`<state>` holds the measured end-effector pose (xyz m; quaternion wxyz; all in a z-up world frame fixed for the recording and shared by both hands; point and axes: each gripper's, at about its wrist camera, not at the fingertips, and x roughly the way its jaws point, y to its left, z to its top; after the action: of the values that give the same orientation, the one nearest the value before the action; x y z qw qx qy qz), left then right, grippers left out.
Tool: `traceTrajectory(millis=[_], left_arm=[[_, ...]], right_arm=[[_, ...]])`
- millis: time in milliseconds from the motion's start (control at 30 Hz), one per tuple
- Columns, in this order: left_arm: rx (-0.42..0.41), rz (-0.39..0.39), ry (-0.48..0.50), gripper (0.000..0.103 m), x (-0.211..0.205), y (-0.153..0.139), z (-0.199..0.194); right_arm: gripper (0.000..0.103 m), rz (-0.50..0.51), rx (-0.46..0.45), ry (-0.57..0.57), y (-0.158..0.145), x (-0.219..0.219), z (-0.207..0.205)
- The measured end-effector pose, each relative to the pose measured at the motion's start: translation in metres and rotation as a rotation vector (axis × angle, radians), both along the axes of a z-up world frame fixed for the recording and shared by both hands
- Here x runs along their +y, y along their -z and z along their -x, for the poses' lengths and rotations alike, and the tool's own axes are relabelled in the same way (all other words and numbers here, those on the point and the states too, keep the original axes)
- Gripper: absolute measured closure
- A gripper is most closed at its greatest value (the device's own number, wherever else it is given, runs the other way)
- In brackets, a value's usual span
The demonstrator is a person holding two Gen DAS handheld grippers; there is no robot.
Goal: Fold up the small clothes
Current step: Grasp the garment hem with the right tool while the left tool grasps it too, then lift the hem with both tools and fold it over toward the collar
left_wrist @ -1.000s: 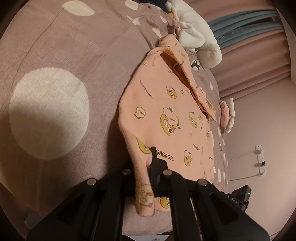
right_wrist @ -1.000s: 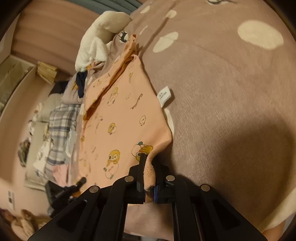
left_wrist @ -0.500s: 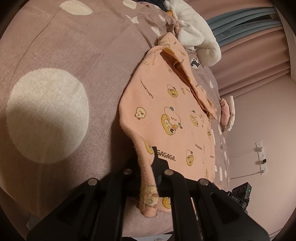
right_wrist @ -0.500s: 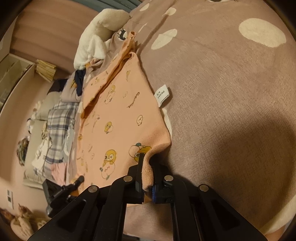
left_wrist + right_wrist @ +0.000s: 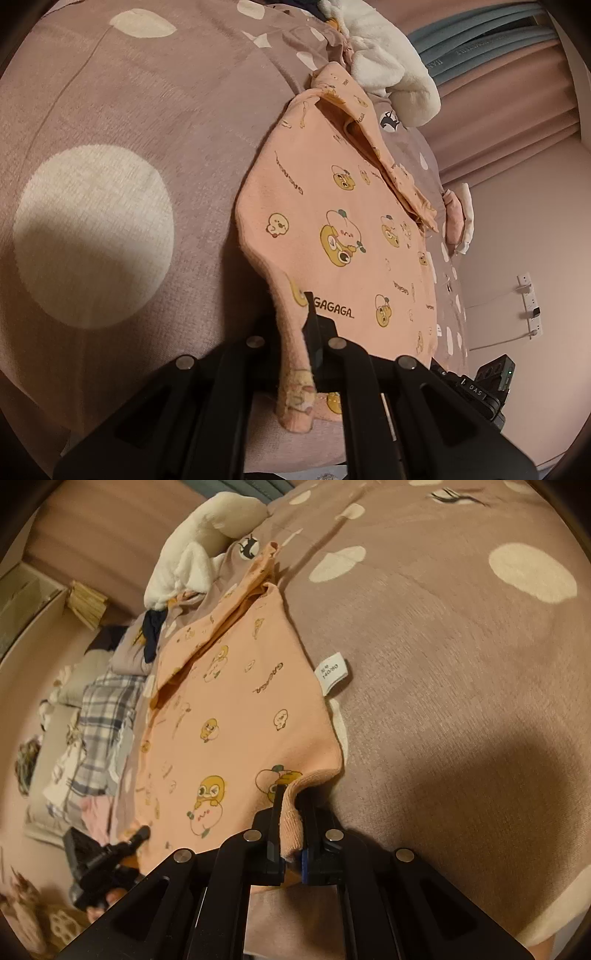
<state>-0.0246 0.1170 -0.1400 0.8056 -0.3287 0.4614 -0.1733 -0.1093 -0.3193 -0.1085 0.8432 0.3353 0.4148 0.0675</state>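
A small peach garment [image 5: 343,229] printed with yellow cartoon figures lies spread on a mauve polka-dot bedspread [image 5: 129,122]. My left gripper [image 5: 299,325] is shut on the garment's near hem corner, and a flap of cloth hangs down between the fingers. In the right wrist view the same garment [image 5: 229,716] shows a white size label [image 5: 332,674] at its right edge. My right gripper [image 5: 291,805] is shut on the other near corner, with the ribbed hem pinched between its pads. The left gripper [image 5: 107,853] appears at the lower left of that view.
A white plush piece [image 5: 388,70] and other clothes lie at the far end of the garment. A plaid garment [image 5: 99,720] and more laundry lie to the left in the right wrist view. Curtains [image 5: 498,74] and a wall outlet [image 5: 530,302] stand beyond the bed.
Both grippers keep their hold on the hem corners. The garment has hardly shifted; in the right gripper the hem sits pinched a little tighter.
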Motion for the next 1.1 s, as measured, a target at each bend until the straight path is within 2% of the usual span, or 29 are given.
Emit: traceTrajectory(millis=[1100], left_arm=[[-0.002, -0.027, -0.002, 0.096, -0.0020, -0.0012, -0.0024]], right_arm=[[0.100, 0.062, -0.012, -0.018, -0.0040, 0.0065, -0.0019]])
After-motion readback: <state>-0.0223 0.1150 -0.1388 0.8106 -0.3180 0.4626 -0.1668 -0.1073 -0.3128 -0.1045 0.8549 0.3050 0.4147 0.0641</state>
